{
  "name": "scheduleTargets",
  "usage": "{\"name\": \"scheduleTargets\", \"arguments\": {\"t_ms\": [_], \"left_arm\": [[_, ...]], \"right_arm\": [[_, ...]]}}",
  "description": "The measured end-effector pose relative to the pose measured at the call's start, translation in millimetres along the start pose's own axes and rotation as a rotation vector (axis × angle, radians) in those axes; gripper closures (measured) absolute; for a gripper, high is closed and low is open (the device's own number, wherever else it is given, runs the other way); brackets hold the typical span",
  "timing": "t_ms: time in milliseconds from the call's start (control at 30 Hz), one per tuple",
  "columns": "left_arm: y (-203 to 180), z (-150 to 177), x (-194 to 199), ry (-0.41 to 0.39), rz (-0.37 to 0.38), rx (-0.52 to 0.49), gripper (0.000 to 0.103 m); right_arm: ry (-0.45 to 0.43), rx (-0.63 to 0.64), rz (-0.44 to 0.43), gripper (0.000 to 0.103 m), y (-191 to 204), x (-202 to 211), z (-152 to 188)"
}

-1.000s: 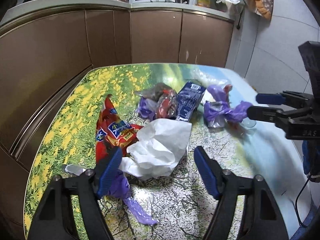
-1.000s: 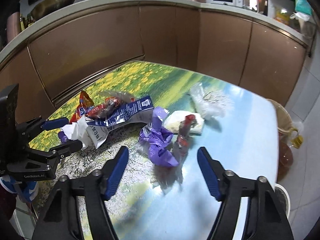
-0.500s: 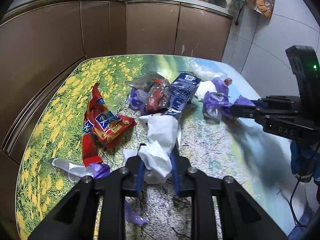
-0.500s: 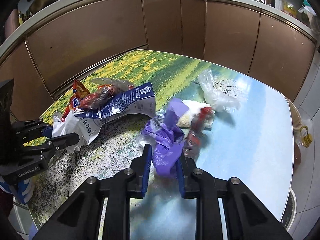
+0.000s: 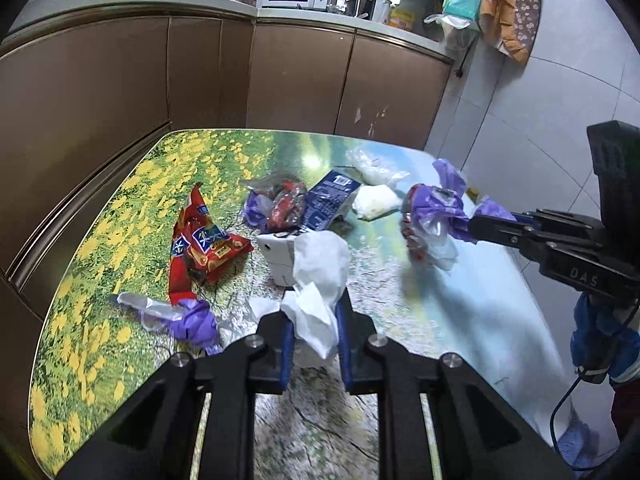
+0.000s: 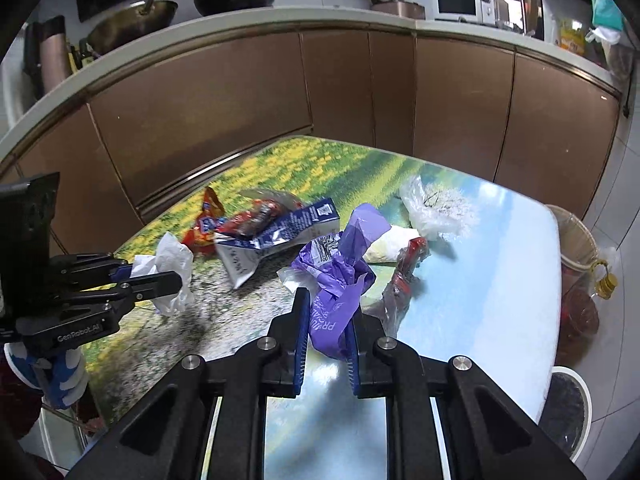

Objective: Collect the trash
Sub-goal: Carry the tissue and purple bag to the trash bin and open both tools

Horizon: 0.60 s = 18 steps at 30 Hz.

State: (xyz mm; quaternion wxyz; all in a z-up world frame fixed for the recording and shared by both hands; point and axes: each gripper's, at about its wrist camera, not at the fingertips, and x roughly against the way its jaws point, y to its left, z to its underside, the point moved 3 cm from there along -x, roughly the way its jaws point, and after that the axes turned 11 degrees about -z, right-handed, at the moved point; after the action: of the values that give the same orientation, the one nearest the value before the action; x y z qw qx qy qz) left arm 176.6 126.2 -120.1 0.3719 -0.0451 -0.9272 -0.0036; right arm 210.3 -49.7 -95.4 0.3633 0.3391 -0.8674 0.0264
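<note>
Pinching white crumpled paper, the left gripper jaws have just closed; the right gripper jaws, likewise just closed, clamp a purple bag above the bench.

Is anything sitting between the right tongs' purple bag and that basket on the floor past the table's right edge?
Nothing visible: the crumpled purple plastic bag hangs in the right tongs, and only bare tabletop lies toward the lined wicker basket.

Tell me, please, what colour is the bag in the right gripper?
Purple bag, clearest in the right wrist view.
</note>
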Motion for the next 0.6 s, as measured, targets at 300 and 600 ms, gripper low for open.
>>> {"name": "scheduleTargets", "arguments": {"t_ms": [300, 600], "left_arm": [[-19, 1, 35, -0.027, 0.008, -0.009, 0.088], [-76, -13, 58, -0.061, 0.066, -0.083, 0.088]], "right_arm": [[-0.102, -0.039, 0.049, 0.087, -2, 73, 17], [-0.196, -0.128, 0.161, 0.087, -39, 147, 46]]}}
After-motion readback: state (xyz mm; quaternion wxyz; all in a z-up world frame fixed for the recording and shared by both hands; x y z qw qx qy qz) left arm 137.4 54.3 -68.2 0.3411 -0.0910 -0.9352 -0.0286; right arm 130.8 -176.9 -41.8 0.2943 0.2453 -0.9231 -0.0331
